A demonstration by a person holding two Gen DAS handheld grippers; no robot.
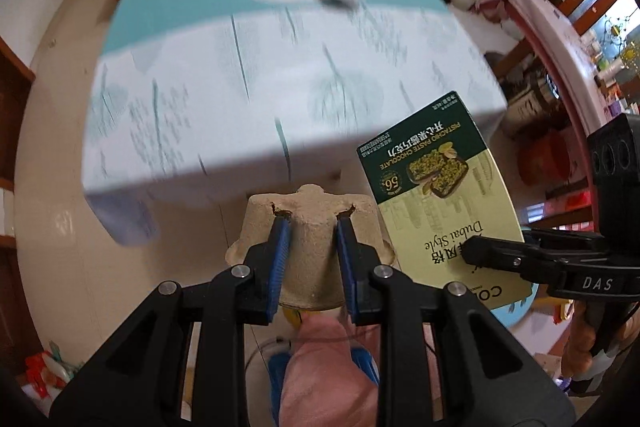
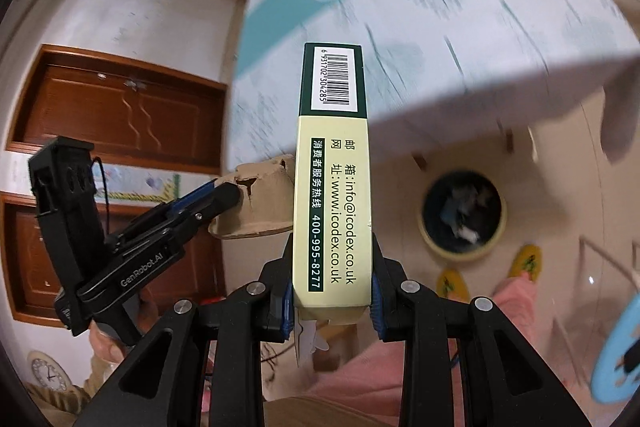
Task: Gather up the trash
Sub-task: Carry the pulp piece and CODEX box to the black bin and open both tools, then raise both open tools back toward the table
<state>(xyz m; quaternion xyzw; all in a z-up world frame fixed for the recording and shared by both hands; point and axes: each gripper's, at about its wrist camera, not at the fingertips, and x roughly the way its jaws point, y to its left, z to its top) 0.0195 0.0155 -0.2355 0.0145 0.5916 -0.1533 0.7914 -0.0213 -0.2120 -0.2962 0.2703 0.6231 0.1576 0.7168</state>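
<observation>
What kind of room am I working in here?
Most likely a home dining room: a table under a patterned tablecloth, wooden cabinet doors along the wall, and a round bin with rubbish on the floor.

Ahead of both grippers the table (image 1: pixel 280 99) edge — draped in its pale tablecloth (image 1: pixel 168 131) — blocks the way forward at mid-height. Beneath the right gripper (image 2: pixel 332 291) the tiled floor (image 2: pixel 400 187) lies open up to the round trash bin (image 2: pixel 462 215), whose mouth is uncovered. Two yellow slippers (image 2: pixel 526 261) lie just beside the bin, nearer the tool. The chocolate box (image 2: pixel 334 179) and the pulp cup (image 2: pixel 260 203) nearly touch — little room between the two tools.
</observation>
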